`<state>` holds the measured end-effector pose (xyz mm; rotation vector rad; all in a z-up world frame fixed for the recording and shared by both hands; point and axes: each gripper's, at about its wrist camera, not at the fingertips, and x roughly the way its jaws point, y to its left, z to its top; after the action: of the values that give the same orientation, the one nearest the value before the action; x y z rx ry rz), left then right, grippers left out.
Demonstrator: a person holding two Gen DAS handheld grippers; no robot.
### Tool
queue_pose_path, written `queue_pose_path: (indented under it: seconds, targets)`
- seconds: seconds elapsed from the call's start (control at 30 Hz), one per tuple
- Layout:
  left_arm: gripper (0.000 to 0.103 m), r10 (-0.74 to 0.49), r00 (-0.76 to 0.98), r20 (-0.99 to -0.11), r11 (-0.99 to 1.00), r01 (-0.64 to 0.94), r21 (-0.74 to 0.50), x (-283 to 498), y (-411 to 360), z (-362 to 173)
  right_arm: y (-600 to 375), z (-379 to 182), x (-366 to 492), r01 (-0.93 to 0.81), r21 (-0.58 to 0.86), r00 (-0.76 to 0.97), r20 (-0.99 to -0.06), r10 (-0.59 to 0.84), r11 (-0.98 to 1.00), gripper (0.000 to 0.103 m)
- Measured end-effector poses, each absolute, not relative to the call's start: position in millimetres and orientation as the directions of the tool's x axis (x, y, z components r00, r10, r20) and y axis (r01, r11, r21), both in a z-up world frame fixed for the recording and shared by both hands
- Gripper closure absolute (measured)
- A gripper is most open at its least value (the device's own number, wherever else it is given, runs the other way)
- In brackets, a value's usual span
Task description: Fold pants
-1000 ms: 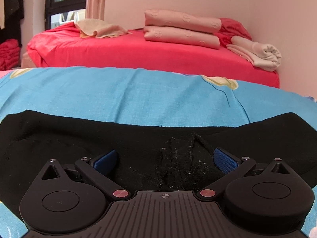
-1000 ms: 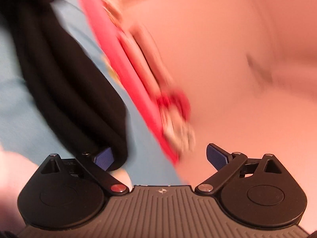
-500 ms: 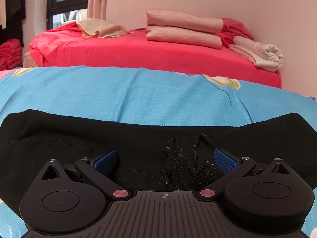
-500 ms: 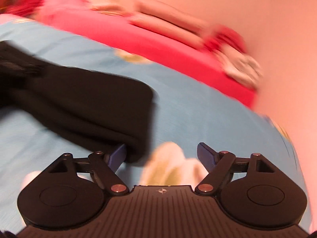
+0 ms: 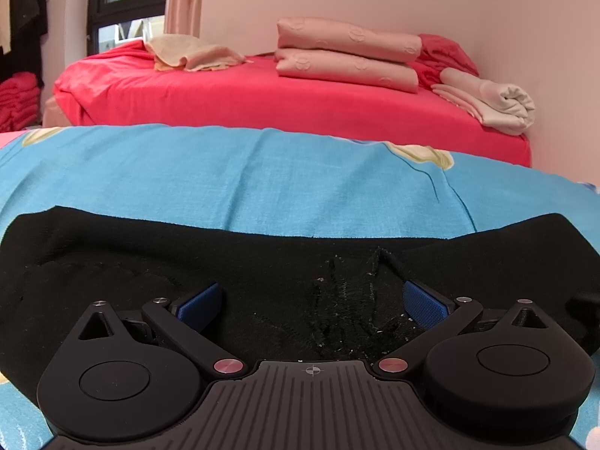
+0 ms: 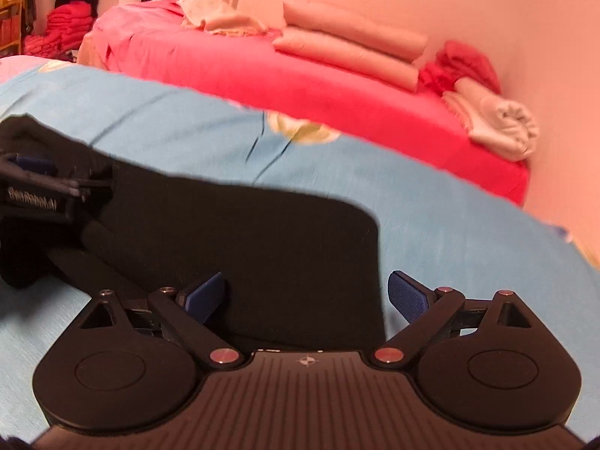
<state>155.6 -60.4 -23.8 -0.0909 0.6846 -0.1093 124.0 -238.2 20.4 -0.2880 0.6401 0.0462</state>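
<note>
Black pants [image 5: 157, 262] lie stretched sideways across a blue sheet [image 5: 262, 172]. My left gripper [image 5: 313, 303] hovers low over their rumpled middle, its blue pads [image 5: 198, 305] wide apart and open, gripping nothing. In the right wrist view the pants' squared-off end [image 6: 262, 240] lies flat on the blue sheet [image 6: 468, 232]. My right gripper [image 6: 307, 296] sits over that end with its jaws opening; cloth lies between and under the fingers, and the pads do not press on it. The left gripper [image 6: 33, 191] shows at that view's far left, over the pants.
Behind the blue sheet stands a red bed [image 5: 262, 101] with two folded pink quilts [image 5: 345, 52], a beige towel [image 5: 191, 54] and a rolled cream blanket [image 5: 498, 101]. A pink wall [image 5: 543, 56] closes the right side. Stacked red cloth [image 5: 17, 101] lies at the left.
The right gripper has swung from facing the wall to level over the pants' end. The left gripper and the pants under it have stayed put.
</note>
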Motion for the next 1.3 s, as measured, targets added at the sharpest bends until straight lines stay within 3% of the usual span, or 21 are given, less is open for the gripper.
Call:
queue_pose_path:
  seconds: [0.1,0.23,0.47,0.6,0.77,1.0,1.1,1.3]
  targets:
    - [0.000,-0.137,0.768,-0.625,0.989,0.076,-0.124,155.1,-58.7,-22.3,-234.6,26.8,121.3,-0.114,-0.254,0.839,-0.542,-0.044,0.961,0.007]
    - [0.000,-0.154,0.762,-0.630,0.987,0.093,-0.128,150.9,-50.4,-17.1,-227.5,3.6,134.1,-0.143,-0.295,0.797,-0.601,-0.067,0.945,0.004]
    - [0.000,-0.174,0.760,-0.626,0.981,0.078,-0.178,138.8,-17.1,-3.4,-210.7,20.2,128.1,-0.140,-0.338,0.849,-0.525,-0.063,0.931,0.004]
    - [0.000,-0.062,0.766,-0.640,0.996,0.011,-0.084,129.5,-2.0,0.5,-189.9,0.9,132.2,-0.216,-0.370,0.827,-0.561,-0.032,0.903,0.003]
    - [0.000,0.117,0.760,-0.639,0.993,-0.107,0.054,121.3,32.3,3.2,-160.5,4.4,112.2,-0.209,-0.570,0.891,-0.446,-0.086,0.794,0.002]
    - [0.000,0.283,0.723,-0.630,0.956,-0.264,0.126,118.1,87.0,3.3,-101.3,15.0,78.7,-0.286,-0.682,0.937,-0.347,0.046,0.673,0.002]
    - [0.000,0.316,0.702,-0.638,0.939,-0.327,0.105,116.0,109.5,-1.4,-65.9,13.2,67.3,-0.363,-0.678,0.921,-0.366,0.134,0.639,0.002]
    - [0.000,0.255,0.673,-0.694,0.916,-0.397,-0.049,112.4,151.5,-8.3,5.5,-3.9,51.9,-0.531,-0.627,0.844,-0.454,0.287,0.570,0.005]
